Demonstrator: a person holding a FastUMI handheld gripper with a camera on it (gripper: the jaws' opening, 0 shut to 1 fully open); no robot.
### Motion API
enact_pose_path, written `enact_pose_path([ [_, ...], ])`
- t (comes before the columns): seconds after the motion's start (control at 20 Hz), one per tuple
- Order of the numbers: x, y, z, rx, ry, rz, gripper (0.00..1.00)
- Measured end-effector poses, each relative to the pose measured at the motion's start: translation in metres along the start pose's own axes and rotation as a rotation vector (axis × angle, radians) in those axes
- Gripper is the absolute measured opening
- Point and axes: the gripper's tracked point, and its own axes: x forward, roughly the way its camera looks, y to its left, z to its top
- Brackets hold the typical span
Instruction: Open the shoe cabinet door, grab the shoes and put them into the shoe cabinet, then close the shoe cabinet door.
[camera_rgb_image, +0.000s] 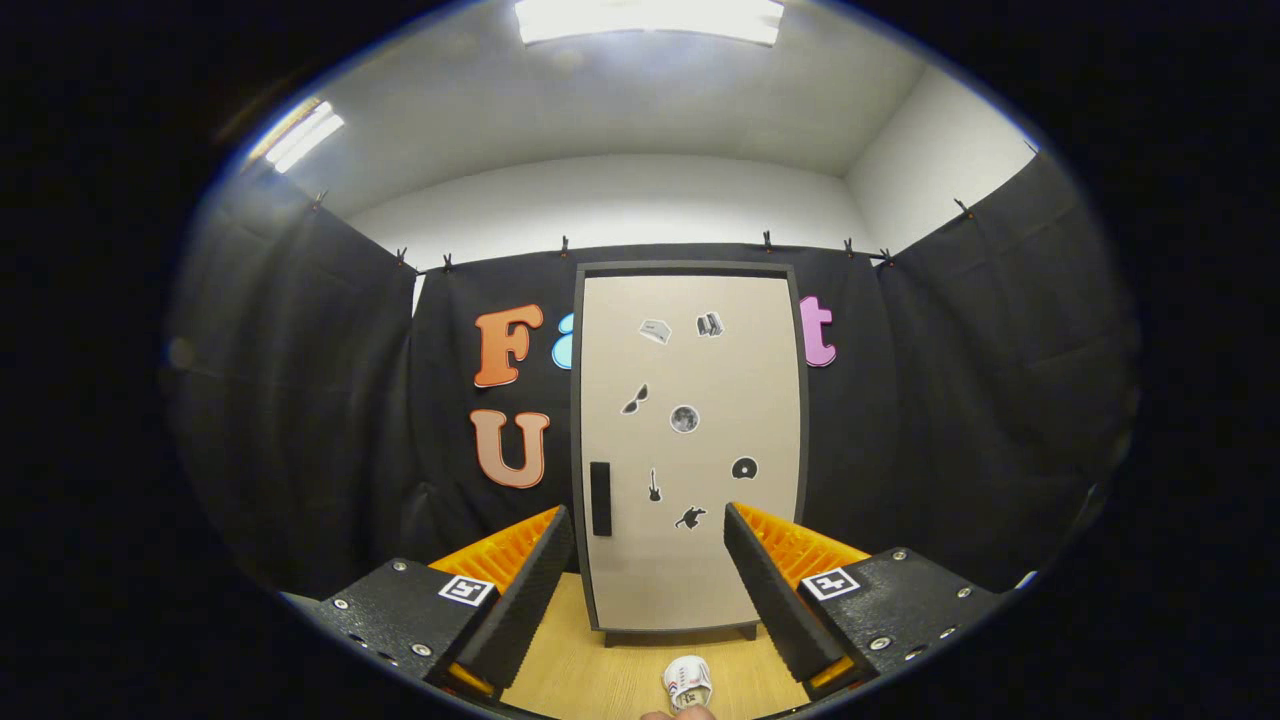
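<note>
White walls and a white ceiling with bright strip lights (648, 20) rise above black cloth (980, 400) that is clipped along a line and hangs around the booth on all sides. Against the back cloth stands the shoe cabinet (690, 450), a tall upright box with a dark frame and short dark feet, resting on a light wooden floor (590, 670). Its pale door (740, 580) is closed flush in the frame and carries a dark vertical handle (600, 498) near its left edge, low down. Several small stickers (684, 418) are scattered over the door, among them a round grey one near the middle and a guitar shape below it. Nearer the camera, the gripper (650, 590) points straight at the cabinet with its two fingers (525, 590) spread wide apart and nothing between them; the lower part of the door shows in the gap. Down on the floor, close in between the fingers and well short of the cabinet, lies a small white shoe (688, 682) with dark markings, seen only in part.
</note>
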Motion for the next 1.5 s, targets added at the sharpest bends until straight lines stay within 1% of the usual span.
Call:
enact_pose_path([
  [0.9,0.056,0.048,-0.031,-0.006,0.042,0.003,0.96],
  [1.15,0.089,0.055,-0.041,0.004,0.043,0.007,0.96],
  [1.5,0.154,0.061,-0.066,0.019,0.060,0.023,0.96],
])
